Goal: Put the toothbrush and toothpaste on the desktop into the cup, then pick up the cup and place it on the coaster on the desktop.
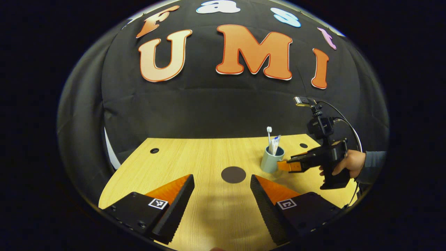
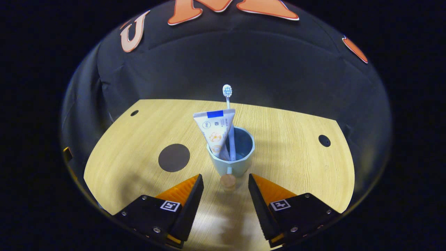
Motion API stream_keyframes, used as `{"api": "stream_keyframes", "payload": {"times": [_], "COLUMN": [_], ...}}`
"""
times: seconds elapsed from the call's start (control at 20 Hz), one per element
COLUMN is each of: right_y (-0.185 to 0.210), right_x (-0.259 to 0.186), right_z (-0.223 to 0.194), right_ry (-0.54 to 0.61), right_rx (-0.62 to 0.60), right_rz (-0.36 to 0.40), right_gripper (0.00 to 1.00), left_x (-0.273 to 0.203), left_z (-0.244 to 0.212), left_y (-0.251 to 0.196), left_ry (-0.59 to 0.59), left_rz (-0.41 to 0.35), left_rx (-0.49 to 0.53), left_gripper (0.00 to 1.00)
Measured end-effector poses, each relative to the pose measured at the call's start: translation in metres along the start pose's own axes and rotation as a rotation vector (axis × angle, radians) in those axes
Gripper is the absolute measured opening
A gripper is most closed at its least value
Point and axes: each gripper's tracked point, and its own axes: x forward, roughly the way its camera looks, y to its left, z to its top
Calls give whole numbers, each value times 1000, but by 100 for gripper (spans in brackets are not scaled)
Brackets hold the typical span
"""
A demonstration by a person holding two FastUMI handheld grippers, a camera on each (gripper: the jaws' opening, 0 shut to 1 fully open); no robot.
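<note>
Right gripper (image 2: 225,186) spread wide, nothing held. Cup (image 2: 232,153) seen just ahead between fingers, toothbrush (image 2: 227,94) and toothpaste (image 2: 214,130) inside. Coaster (image 2: 174,157) ahead-left. Cup judged rigid, smooth, top-heavy; grasp advised low on wall. Left gripper (image 1: 221,186) spread, unloaded.

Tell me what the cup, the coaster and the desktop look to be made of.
Cup: pale blue, smooth, matte, likely ceramic or plastic; the look leaves it open. Coaster: flat dark disc, dull, no shine, perhaps felt, rubber or leather. Desktop: light wood grain in straight lines with a faint sheen, probably laminate or veneer.
</note>
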Motion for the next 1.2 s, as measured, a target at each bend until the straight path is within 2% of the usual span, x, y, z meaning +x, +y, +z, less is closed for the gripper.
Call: {"api": "stream_keyframes", "payload": {"times": [0.25, 0.45, 0.55, 0.6, 0.75, 0.9, 1.2], "right_y": [2, -7, -5, -6, -3, -2, -1], "right_x": [25, 39, 38, 38, 39, 37, 39], "right_z": [-6, -9, -14, -12, -15, -14, -9], "right_ry": [62, 117, 146, 143, 149, 152, 123], "right_rx": [16, 60, 100, 111, 95, 99, 76], "right_rz": [-25, -65, -59, -62, -90, -83, -49], "right_gripper": [66, 52, 41, 31, 25, 18, 17], "left_x": [-6, -7, -9, -9, -12, -11, -18], "left_z": [-17, -27, -34, -37, -42, -42, -46], "left_y": [11, 18, 21, 22, 30, 33, 36], "left_ry": [81, 125, 152, 161, 171, 176, 179], "left_rz": [9, 18, 23, 22, 35, 37, 37], "left_rx": [-7, -13, -19, -25, -33, -36, -52], "left_gripper": [98, 98, 98, 98, 98, 96, 98]}}
